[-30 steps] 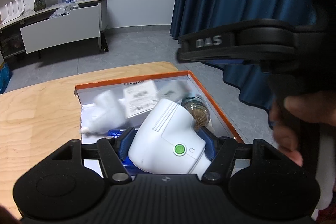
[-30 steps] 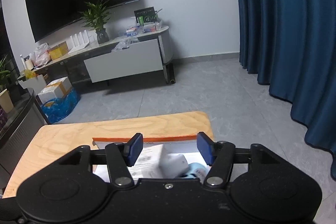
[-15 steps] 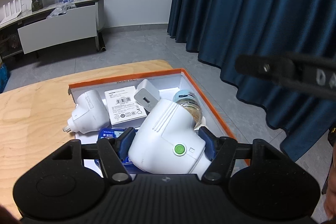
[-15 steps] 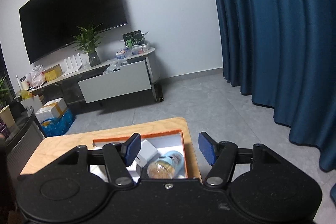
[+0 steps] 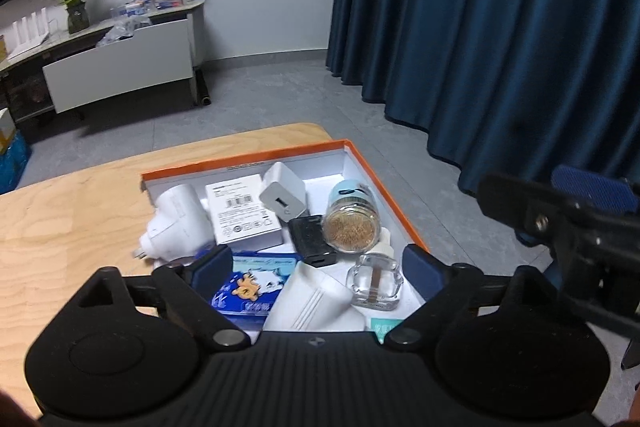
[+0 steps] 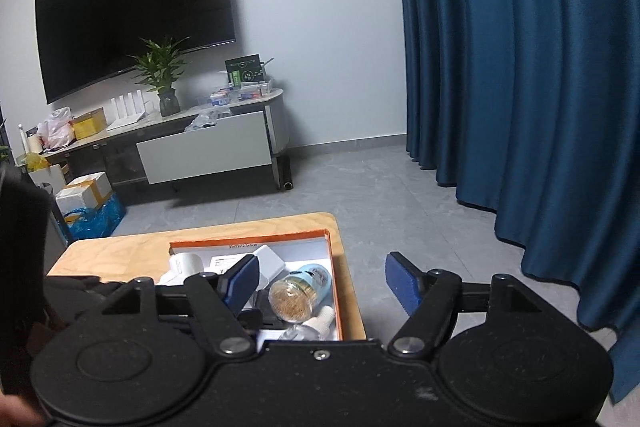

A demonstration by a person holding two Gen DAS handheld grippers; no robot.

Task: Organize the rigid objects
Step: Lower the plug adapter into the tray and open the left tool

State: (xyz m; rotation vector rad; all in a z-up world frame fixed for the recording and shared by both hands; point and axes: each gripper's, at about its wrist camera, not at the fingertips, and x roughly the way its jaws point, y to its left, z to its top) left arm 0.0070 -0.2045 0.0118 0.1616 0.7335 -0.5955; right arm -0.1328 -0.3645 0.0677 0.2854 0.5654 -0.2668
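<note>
White device [image 5: 308,301] dropped into orange box [image 5: 384,183]; left tool [image 5: 318,265] just opened, empty; right tool [image 6: 320,283] widening, empty.

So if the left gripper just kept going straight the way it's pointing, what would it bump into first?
Probably the white device it has just let go of, lying in the orange box between the left gripper's open fingers. The little glass bottle is beside it; depth is unclear.

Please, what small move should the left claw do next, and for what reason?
Probably lift the left claw up and back, away from the orange box. Its jaws have just been opening; the white device now lies loose in the box between them, pads apart from it. So the drop seems finished.
</note>
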